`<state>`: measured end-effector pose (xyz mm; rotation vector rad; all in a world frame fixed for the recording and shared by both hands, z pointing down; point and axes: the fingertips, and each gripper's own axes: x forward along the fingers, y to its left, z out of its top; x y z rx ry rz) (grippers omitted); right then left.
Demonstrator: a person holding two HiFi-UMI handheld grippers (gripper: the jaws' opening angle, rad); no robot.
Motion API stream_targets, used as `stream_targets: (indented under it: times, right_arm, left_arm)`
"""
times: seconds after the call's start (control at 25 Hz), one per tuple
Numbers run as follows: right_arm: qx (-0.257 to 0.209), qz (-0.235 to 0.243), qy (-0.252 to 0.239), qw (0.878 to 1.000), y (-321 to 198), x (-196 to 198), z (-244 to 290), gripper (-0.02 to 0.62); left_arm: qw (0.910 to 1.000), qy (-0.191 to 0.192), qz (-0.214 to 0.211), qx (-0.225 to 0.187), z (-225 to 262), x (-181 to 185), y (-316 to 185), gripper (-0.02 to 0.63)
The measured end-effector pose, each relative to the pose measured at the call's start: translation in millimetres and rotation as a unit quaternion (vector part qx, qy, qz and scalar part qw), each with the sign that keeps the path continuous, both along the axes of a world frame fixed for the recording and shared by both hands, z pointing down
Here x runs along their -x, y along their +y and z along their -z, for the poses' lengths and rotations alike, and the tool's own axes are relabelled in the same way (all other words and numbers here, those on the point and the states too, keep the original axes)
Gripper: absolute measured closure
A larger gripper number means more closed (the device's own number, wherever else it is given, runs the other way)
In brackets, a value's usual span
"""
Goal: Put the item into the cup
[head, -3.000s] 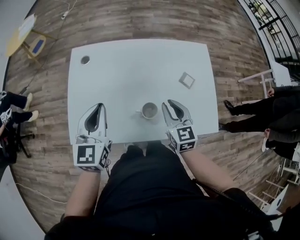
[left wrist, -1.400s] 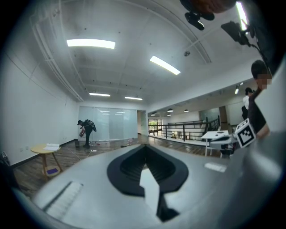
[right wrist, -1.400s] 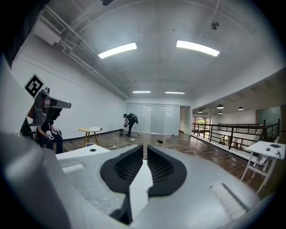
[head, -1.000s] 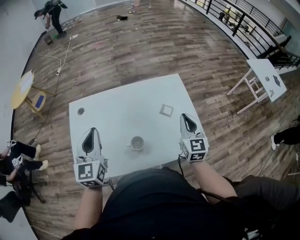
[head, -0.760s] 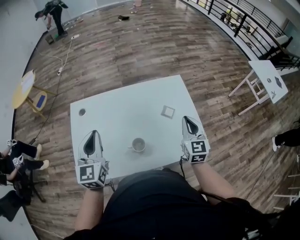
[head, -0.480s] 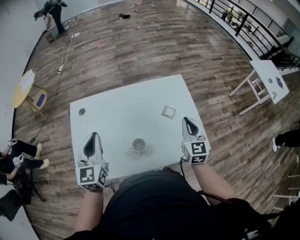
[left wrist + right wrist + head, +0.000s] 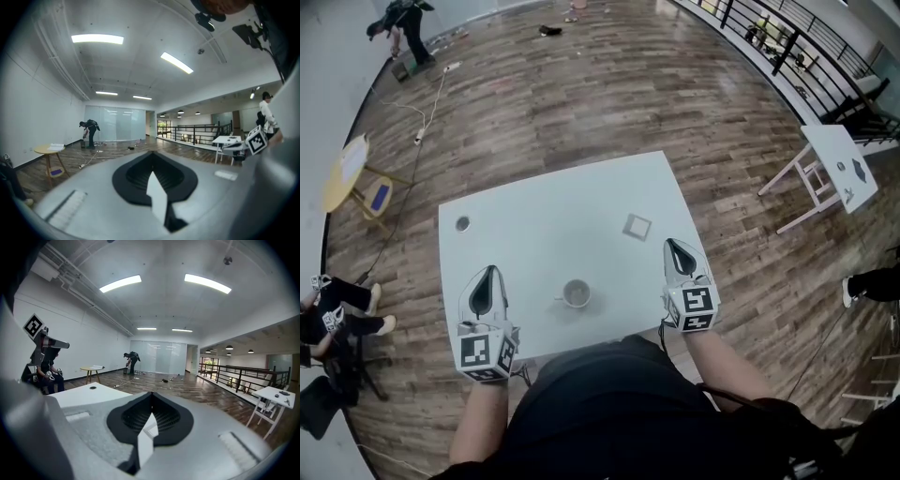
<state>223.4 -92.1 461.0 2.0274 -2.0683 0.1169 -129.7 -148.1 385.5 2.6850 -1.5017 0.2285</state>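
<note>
A white mug (image 7: pixel 576 293) stands on the white table (image 7: pixel 553 211) near its front edge, handle to the left. The item, a small flat square piece (image 7: pixel 637 226), lies on the table to the right and farther back, apart from the mug. My left gripper (image 7: pixel 490 272) is shut and empty over the front left of the table. At the table's right edge, beside the square piece, my right gripper (image 7: pixel 673 244) is shut with nothing in it. Both gripper views look out over the room; the left gripper (image 7: pixel 151 153) and the right gripper (image 7: pixel 150 394) show their jaws closed together.
A small dark round spot (image 7: pixel 462 223) sits at the table's far left corner. A white side table (image 7: pixel 841 161) stands to the right, a yellow round table (image 7: pixel 344 172) to the left. A seated person (image 7: pixel 328 319) is at the left; a railing (image 7: pixel 787 37) runs at the far right.
Three seconds ago both grippers flanked the mug closely, and the head view was nearer the table. Now the view is higher and the right gripper is farther from the mug. Over the last second almost nothing moved.
</note>
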Motion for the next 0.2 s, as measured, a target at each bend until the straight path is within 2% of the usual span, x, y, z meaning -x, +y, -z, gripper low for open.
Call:
stream_targets:
  times: [0.2]
  right_arm:
    - [0.004,0.003,-0.004,1.000,-1.6,1.4,-3.7,0.594]
  left_arm:
    - [1.0000,0.002,0.000,0.007,-7.2,1.3,2.3,0.598]
